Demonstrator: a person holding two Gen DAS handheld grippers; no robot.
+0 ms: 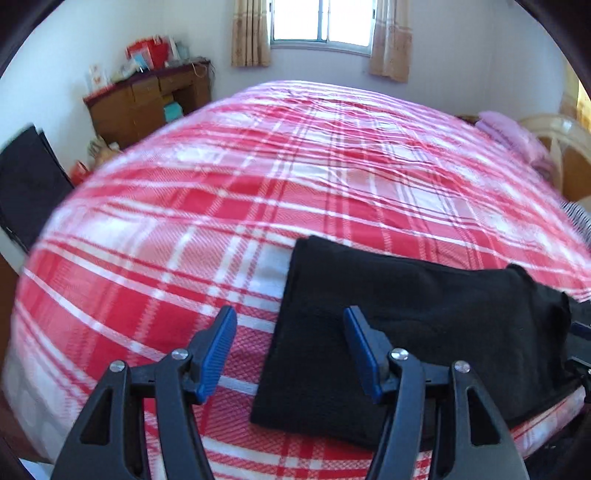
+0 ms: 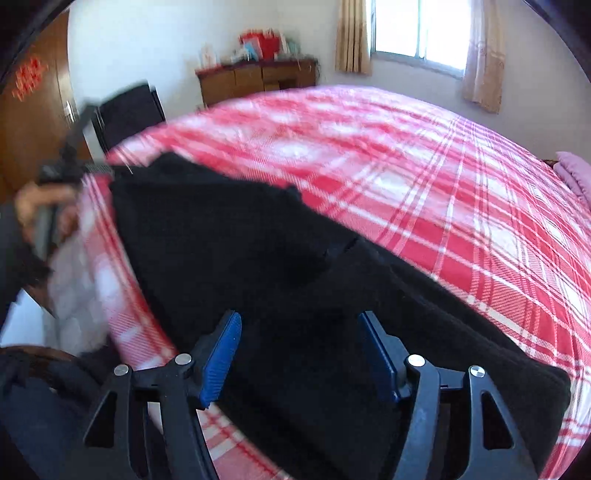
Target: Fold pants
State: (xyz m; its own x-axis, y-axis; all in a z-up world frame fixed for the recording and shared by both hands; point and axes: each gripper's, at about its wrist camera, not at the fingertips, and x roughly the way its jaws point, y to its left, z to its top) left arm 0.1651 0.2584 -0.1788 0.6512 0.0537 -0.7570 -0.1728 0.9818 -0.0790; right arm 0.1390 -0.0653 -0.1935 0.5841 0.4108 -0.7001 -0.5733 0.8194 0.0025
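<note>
Pants of black knitted cloth (image 1: 399, 332) are seen lying flat on the near edge of a bed covered by a red-and-white plaid bedspread (image 1: 295, 166), already doubled into a compact, layered rectangle. The folding is judged to be largely done: an upper layer with a straight edge is laid over a lower one, and only a further fold or a smoothing of the uneven right-hand corner may be left.

The left gripper (image 1: 290, 349) is held above the left edge of the pants, its blue-padded jaws parted and empty, with bedspread under one finger and black cloth under the other. The right gripper (image 2: 299, 350) is poised over the middle of the pants (image 2: 295, 277), its jaws likewise released, nothing being pinched between the pads.

In the left wrist view the neat left edge of the folded pants is shown, together with a ragged corner at the far right, where part of the other tool is glimpsed. In the right wrist view the overlap of the layers and a small notch along the far edge are revealed instead, and a person's hand (image 2: 40, 210) gripping the other tool's handle is seen blurred at the left. A brown wooden cabinet (image 1: 147, 103) and a curtained window (image 1: 321, 22) are visible far behind the bed.
</note>
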